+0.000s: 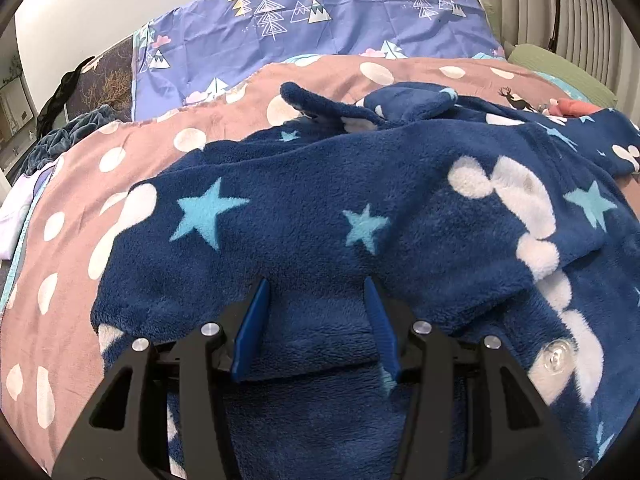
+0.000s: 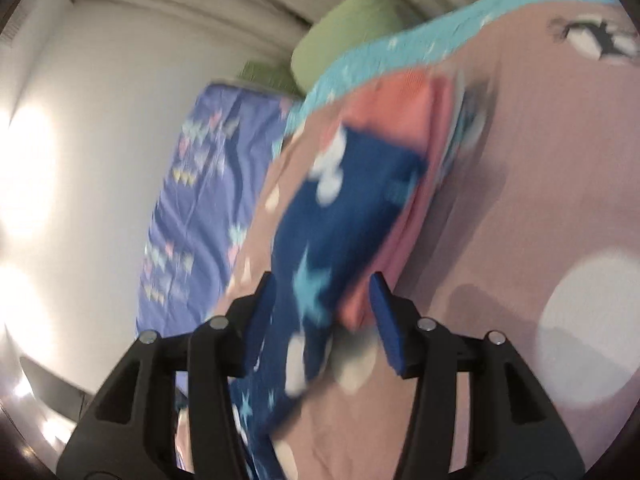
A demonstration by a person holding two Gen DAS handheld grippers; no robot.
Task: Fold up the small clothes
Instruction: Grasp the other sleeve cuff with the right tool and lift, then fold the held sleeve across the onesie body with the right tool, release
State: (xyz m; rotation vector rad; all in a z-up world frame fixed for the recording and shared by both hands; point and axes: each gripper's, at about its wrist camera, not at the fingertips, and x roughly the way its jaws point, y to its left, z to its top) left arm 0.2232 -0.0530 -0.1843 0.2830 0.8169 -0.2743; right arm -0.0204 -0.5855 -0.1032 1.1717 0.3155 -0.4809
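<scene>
- My left gripper (image 1: pixel 316 288) stood wide apart, holding nothing, low in the frame over the navy fleece garment (image 1: pixel 360 216) with its stars and white blobs.
- That garment lay spread and rumpled across the pink dotted duvet (image 1: pixel 64 208), filling the centre and right of the left wrist view.
- My right gripper (image 2: pixel 324 288) was also wide; the picture was blurred, and a strip of the fleece ran up between its fingers, with a coral cloth (image 2: pixel 400 92) beyond. I could not tell whether it touched.
- I judged this an early step: picking an edge. Next called for closing on a hem and lifting it over.
</scene>
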